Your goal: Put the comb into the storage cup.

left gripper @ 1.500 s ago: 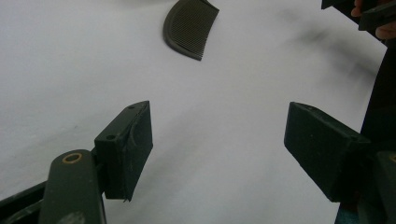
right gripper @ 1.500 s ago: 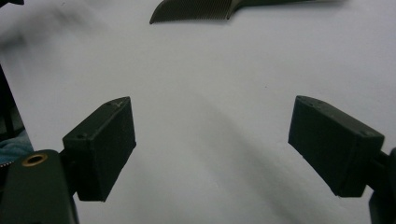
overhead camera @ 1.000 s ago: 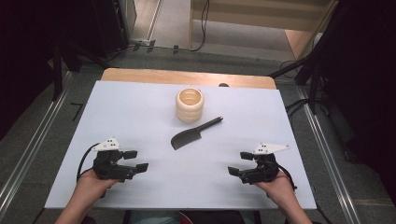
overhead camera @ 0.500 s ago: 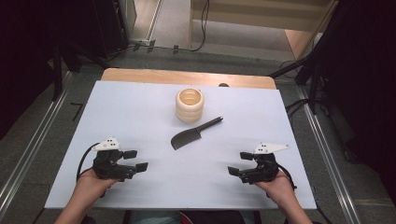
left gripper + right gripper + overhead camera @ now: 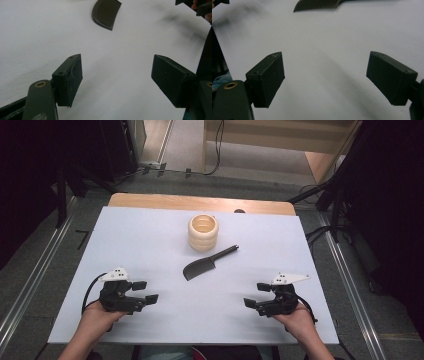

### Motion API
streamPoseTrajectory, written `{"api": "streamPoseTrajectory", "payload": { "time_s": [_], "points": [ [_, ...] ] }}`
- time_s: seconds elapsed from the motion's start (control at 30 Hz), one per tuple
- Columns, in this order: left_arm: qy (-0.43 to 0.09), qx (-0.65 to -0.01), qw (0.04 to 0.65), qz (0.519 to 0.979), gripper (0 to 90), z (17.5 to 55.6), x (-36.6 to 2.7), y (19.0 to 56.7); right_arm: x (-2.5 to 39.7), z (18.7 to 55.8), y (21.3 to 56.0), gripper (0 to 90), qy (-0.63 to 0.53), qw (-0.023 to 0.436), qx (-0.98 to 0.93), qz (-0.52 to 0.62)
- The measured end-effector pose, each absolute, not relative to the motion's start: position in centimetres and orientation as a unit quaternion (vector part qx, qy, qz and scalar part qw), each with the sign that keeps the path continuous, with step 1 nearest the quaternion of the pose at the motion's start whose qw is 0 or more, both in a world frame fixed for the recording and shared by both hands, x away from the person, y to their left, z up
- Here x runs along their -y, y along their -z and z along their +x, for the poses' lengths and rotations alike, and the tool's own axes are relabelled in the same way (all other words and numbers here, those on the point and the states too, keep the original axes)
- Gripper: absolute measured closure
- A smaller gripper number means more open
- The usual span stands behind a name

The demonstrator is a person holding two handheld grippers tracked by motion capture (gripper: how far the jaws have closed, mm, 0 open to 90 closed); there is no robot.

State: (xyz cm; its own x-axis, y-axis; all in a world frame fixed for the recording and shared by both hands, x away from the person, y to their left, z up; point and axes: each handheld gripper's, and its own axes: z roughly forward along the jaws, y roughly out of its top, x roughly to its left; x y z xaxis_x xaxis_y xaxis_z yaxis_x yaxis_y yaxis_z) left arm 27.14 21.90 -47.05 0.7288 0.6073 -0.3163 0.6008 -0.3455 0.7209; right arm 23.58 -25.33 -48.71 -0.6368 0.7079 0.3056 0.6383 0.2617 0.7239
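A dark comb-like tool with a thin handle lies flat in the middle of the white table; its toothed blade also shows at the top of the left gripper view and of the right gripper view. Just behind it stands a cream ribbed cup, upright. My left gripper rests near the front left, open and empty. Near the front right sits my right gripper, open too, with nothing between its jaws. Both point inward toward the tool.
A wooden strip runs along the table's far edge. Metal rails flank the table on both sides, and cables lie on the floor beyond. The other gripper shows in the top right corner of the left gripper view.
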Motion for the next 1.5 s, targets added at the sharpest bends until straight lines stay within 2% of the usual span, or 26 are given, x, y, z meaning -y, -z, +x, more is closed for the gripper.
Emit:
{"api": "streamPoseTrajectory", "payload": {
  "time_s": [0.37, 1.5],
  "points": [
    [-0.005, -0.369, 0.439, 0.819, 25.9, 27.2, -21.9, 47.0, 25.4, 24.0, 48.6, 13.1, -0.446, 0.044, -0.782, 0.433],
    [-0.001, -0.369, 0.442, 0.818, 25.9, 27.3, -22.0, 47.0, 24.3, 28.4, 47.9, 13.1, -0.457, 0.04, -0.767, 0.449]
  ]
}}
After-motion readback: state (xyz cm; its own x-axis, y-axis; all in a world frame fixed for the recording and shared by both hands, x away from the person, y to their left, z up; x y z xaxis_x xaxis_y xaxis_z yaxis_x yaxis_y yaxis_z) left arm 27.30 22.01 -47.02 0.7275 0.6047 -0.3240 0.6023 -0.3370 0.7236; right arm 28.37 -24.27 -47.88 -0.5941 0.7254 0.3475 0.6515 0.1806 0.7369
